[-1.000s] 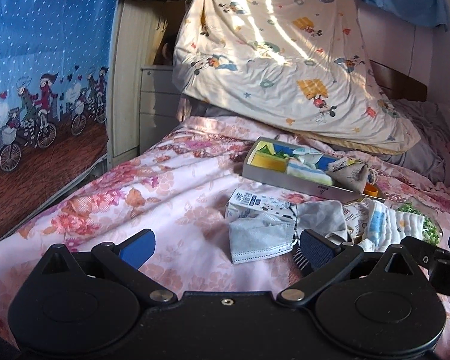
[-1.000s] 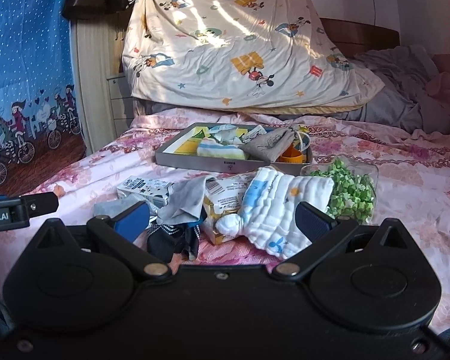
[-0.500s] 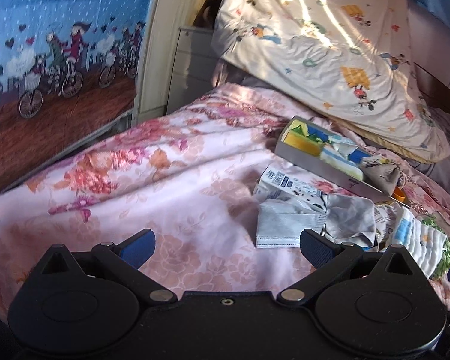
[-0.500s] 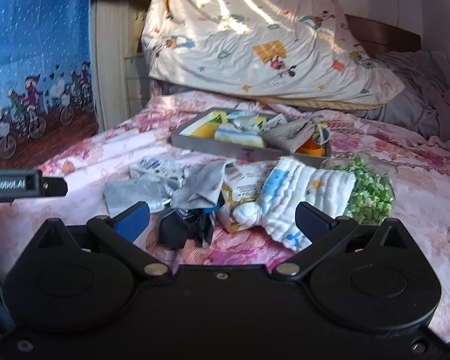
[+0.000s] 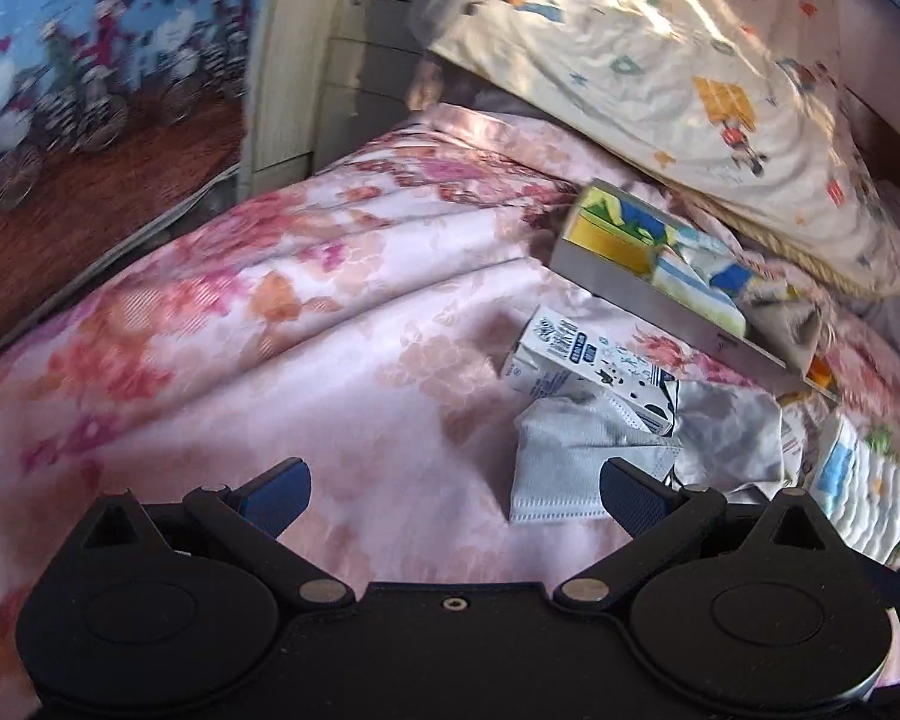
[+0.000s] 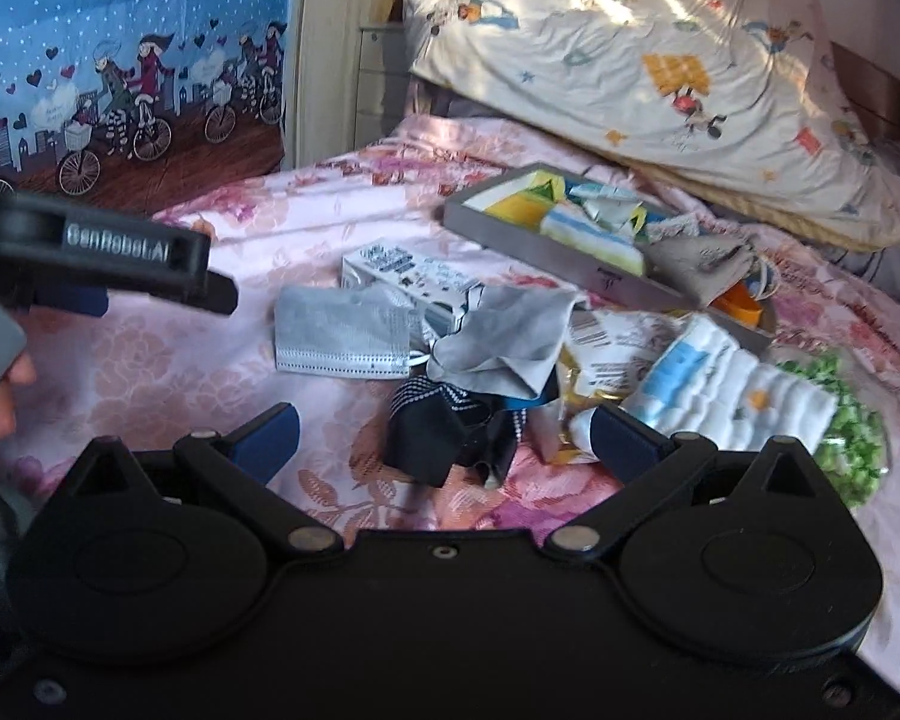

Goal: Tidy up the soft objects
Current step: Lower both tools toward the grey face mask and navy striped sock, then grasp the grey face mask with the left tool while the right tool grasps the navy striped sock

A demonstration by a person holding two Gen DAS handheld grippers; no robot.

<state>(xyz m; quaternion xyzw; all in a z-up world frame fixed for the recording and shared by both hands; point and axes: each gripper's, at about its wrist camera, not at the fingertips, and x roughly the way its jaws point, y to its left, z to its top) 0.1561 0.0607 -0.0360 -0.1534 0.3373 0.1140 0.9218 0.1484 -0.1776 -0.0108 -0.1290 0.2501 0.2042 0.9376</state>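
A bed with a pink floral bedspread [image 5: 342, 324] fills both views, a cartoon-print duvet [image 6: 660, 72] heaped at its far end and a blue curtain [image 6: 120, 30] with cyclists off to the left. The left gripper [image 5: 453, 495] hovers over bare bedspread, its two fingers spread wide and holding nothing; one grey face mask [image 5: 570, 468] lies just ahead of its right finger, touching one white printed carton [image 5: 594, 360] beyond it. The right gripper [image 6: 444, 441] is likewise spread wide and empty, with one dark striped sock [image 6: 444, 426] lying directly ahead between its fingers. Just past the sock sits one grey cloth [image 6: 504, 330]; ahead of the right finger are one white quilted cloth [image 6: 732, 390], a crinkled packet [image 6: 606, 354] and green foliage [image 6: 852, 426]. One grey tray [image 6: 546, 252], farther ahead, holds several folded soft items, too bunched to count.
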